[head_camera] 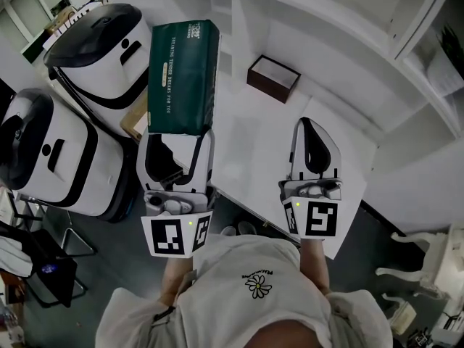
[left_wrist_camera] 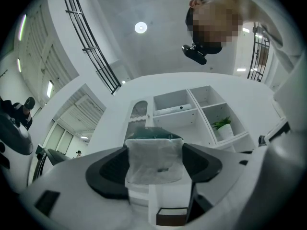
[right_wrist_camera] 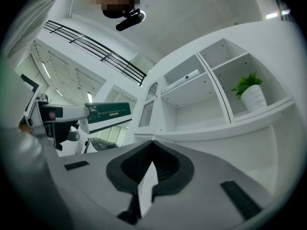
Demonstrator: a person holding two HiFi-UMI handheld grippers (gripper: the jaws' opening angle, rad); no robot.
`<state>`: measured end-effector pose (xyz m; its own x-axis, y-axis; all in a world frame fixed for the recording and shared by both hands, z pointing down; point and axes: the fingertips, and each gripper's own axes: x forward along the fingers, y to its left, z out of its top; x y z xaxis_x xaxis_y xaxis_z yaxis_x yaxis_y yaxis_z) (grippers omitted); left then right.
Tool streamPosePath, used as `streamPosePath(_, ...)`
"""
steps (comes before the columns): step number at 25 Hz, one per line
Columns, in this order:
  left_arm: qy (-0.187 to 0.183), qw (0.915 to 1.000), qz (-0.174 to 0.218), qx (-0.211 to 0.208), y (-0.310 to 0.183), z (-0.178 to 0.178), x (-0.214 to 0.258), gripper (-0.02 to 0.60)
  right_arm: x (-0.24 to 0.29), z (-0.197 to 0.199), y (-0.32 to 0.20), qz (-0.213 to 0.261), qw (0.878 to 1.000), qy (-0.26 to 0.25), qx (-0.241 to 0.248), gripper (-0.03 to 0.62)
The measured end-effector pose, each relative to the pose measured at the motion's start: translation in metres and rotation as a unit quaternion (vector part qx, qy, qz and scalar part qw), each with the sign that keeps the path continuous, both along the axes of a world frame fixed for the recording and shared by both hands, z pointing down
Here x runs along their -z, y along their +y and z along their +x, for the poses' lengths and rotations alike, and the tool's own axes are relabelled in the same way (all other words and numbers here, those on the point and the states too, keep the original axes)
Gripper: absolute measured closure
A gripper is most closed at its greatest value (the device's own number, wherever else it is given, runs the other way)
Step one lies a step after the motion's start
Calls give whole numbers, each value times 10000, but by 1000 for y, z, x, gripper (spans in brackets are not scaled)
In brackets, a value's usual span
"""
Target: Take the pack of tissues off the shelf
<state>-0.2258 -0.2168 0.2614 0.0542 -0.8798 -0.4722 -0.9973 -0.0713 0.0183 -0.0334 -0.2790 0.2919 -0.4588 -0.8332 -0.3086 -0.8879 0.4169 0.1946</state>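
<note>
The left gripper (head_camera: pixel 178 145) has its jaws standing wide and pressed on the near end of the dark green, long, plastic-wrapped pack of tissues (head_camera: pixel 183 75). In the left gripper view the crinkled clear end of the wrap fills the space between the two black pads. The pack points away from the person. In the head view it lies over the left edge of the white counter (head_camera: pixel 250 147) and over a part of the rounded white machine with black trim (head_camera: pixel 109 49). A second machine of the same kind (head_camera: pixel 51 151) stands nearer, at the left.

In the right gripper view the pack shows at the left, held in the air and apart from the white shelf unit with open compartments (right_wrist_camera: pixel 201 104). One compartment there holds a small green plant in a white pot (right_wrist_camera: pixel 250 94).

The right gripper (head_camera: pixel 310 127) is over the counter with its jaws closed together, and nothing is between them.

A small dark brown open box with a pale inside (head_camera: pixel 273 78) sits on the counter beyond both grippers, well apart from the pack.
</note>
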Motion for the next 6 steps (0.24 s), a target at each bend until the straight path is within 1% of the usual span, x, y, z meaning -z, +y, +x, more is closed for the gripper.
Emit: streamPosePath(6,-47,10000,-21,5,-2,4,-2,238,-2,5,-2,-31,10000,-14,-26,591)
